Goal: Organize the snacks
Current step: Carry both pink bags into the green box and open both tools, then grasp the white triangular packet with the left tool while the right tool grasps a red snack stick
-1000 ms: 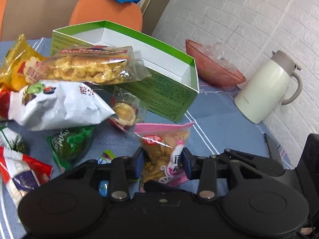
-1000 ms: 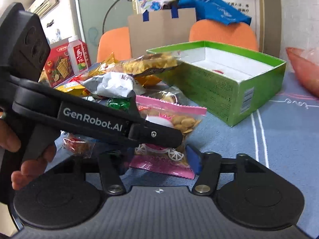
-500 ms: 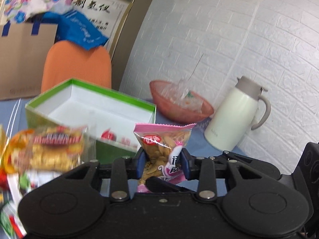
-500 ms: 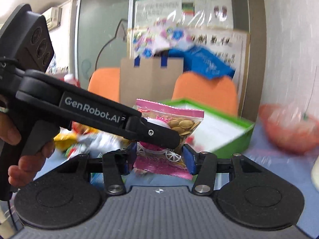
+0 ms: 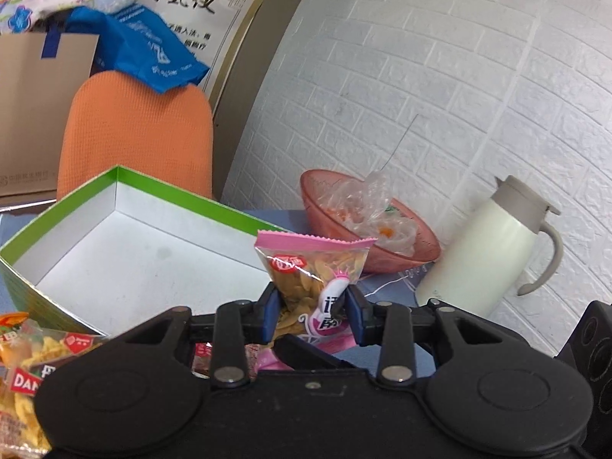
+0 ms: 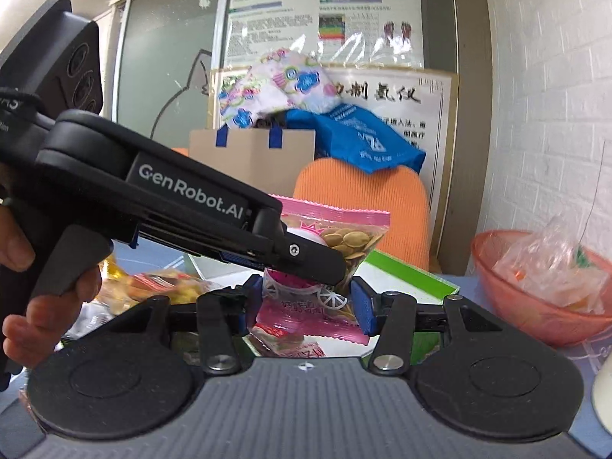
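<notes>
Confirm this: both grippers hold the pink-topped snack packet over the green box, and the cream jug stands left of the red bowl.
Wrong side. In the left wrist view the cream jug stands right of the red bowl. Both grippers do hold the snack packet over the green box.

One green box (image 5: 126,206), one pink snack packet (image 5: 313,264) (upright), one bowl (image 5: 386,252), one jug (image 5: 485,252)

Both views ride low behind their own fingers, very close. The left wrist view looks down over the near rim of the green box (image 5: 126,187) toward the white brick wall, the pink bowl (image 5: 382,256) and the jug (image 5: 485,248). The right wrist view faces more level, toward the orange chair (image 6: 382,195) and posters. Both share the chair, box, bowl and the pink snack bag (image 5: 317,267).
</notes>
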### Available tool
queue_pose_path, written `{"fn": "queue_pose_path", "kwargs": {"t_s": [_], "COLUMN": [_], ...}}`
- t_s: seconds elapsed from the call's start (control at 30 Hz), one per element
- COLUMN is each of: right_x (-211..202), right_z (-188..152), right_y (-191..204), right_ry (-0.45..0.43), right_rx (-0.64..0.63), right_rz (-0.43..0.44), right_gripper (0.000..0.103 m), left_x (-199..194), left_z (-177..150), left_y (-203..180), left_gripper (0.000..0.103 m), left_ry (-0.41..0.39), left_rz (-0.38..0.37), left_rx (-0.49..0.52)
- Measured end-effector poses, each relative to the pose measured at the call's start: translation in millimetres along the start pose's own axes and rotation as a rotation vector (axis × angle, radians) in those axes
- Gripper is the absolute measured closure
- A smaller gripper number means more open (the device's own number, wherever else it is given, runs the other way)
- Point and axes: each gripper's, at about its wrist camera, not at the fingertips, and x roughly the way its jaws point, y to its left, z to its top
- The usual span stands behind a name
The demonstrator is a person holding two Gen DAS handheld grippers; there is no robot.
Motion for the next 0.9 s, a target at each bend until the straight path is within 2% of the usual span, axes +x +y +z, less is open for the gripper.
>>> {"fn": "queue_pose_path", "kwargs": {"t_s": [0.13,0.2,0.23,0.27,0.3,0.37,0.47,0.53,0.63,0.73,0.9], "right_x": [15.0,20.7,22.4,24.3,24.0,19.6,-3.2,-25.9,-58.7,-83.7,-96.4], "right_z": [-9.1,-13.6,-15.9,-18.4,-20.2,-22.1,-17.6,-13.8,-10.8,-15.8,-36.0], "right_y": [-3.7,-3.7,-2.4,-0.3,2.6,7.9,16.5,22.2,33.6,47.1,69.5], "right_ry": [0.017,0.024,0.023,0.020,0.018,0.017,0.001,-0.015,-0.046,-0.066,-0.006], "right_rx": [0.016,0.025,0.026,0.019,0.001,-0.043,-0.090,-0.090,-0.045,0.012,0.120], "right_rz": [0.003,-0.004,-0.020,-0.044,-0.069,-0.121,-0.176,-0.192,-0.169,-0.100,0.014], "right_gripper": [0.019,0.017,0.012,0.002,0.000,0.000,0.000,0.000,0.000,0.000,0.000], "left_x": [15.6,21.0,23.3,24.5,23.4,12.0,-19.5,-50.0,-96.0,-133.1,-171.0], "left_z": [-2.6,-5.9,-7.3,-8.9,-10.6,-12.4,-12.1,-14.2,-26.1,-44.9,-80.3], "left_y": [8.3,9.0,9.1,8.7,6.9,3.2,-1.3,-9.2,-19.1,-21.3,-10.0], "left_gripper": [0.017,0.009,0.000,0.000,0.000,0.000,0.000,0.000,0.000,0.000,0.000], "left_ry": [0.027,0.037,0.045,0.053,0.050,0.022,-0.004,-0.039,-0.106,-0.152,-0.158], "left_rz": [0.022,0.039,0.047,0.065,0.098,0.150,0.099,0.098,0.119,0.136,0.192], "left_rx": [-0.009,0.000,0.004,0.005,0.012,0.022,-0.004,-0.019,-0.019,-0.030,-0.068]}}
